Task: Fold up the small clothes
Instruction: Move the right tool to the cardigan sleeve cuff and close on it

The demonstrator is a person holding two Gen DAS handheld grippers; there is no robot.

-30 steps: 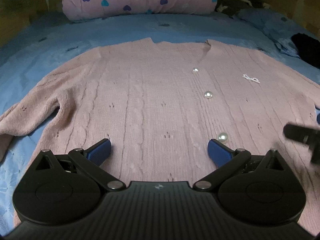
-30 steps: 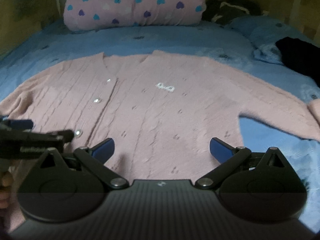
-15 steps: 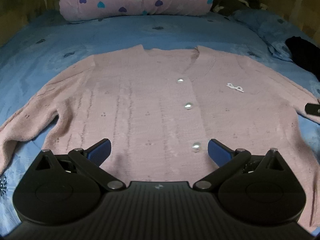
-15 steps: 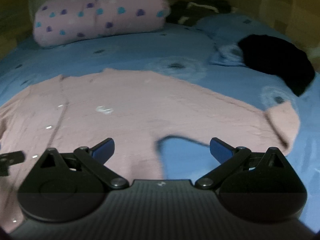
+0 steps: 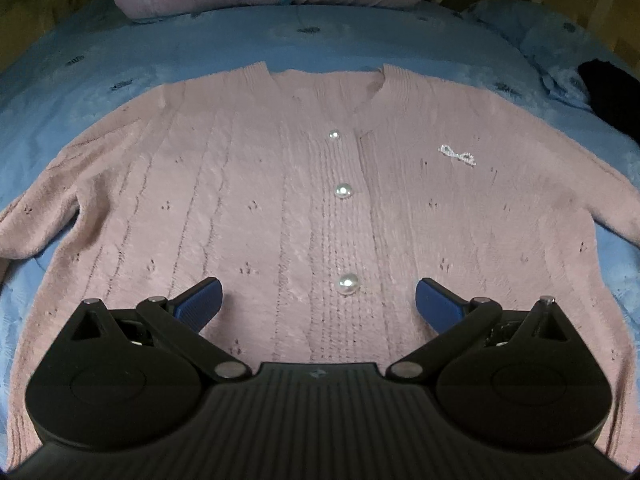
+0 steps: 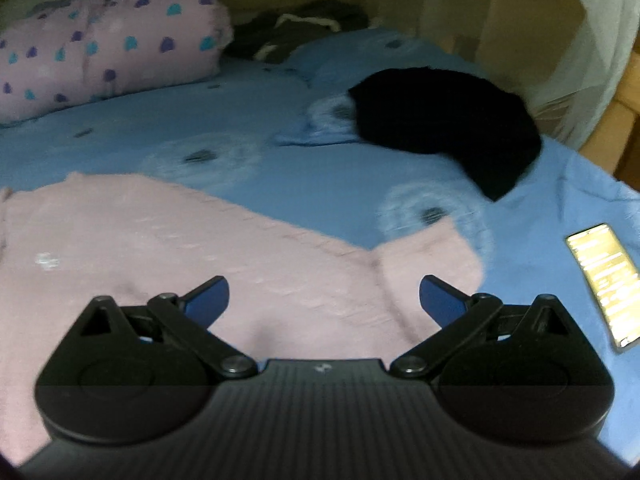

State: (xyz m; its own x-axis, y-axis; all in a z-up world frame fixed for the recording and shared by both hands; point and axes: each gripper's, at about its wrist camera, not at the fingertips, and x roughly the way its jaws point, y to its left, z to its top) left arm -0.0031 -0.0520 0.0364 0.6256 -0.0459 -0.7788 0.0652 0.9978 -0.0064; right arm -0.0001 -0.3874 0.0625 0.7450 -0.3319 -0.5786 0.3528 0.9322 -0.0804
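Overhead, both tools [image 5: 318, 300] [image 6: 324, 298] gape empty above a pink cardigan [image 5: 248, 208] spread on blue bedding [image 6: 280, 120].

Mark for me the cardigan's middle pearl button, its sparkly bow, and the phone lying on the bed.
middle pearl button [image 5: 343, 191], left wrist view, centre of the pearl.
sparkly bow [image 5: 458, 155], left wrist view, middle of the bow.
phone [image 6: 603, 265], right wrist view, centre of its lit screen.

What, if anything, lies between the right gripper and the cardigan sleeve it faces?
Nothing visible. The right gripper is open directly over the pink cardigan sleeve, with no object between. The black garment and phone lie on the blue bedsheet, clear of the sleeve.
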